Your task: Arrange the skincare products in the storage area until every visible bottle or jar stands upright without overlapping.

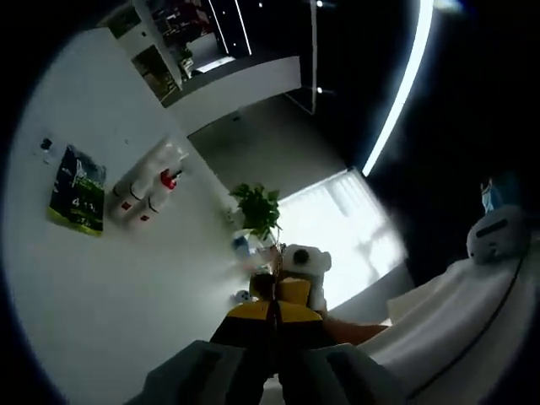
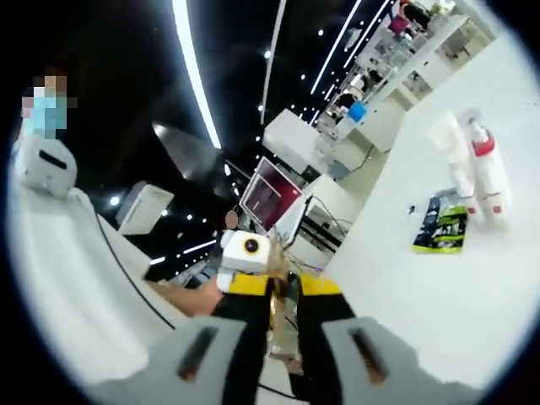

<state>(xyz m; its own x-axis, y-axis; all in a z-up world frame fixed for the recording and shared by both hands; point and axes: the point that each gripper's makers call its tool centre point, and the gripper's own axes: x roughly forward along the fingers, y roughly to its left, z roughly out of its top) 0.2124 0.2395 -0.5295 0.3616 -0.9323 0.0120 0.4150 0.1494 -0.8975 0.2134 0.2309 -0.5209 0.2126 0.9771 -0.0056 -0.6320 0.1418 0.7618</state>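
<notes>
bottles [image 2: 472,169] upright on white table [image 2: 439,295]

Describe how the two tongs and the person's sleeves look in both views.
Left tongs: grey jaw arms at the bottom, black fingers with yellow patches near the tips. Right tongs: the same grey, black and yellow, with dark slots in the grey arms. A white sleeve shows beside each.
</notes>
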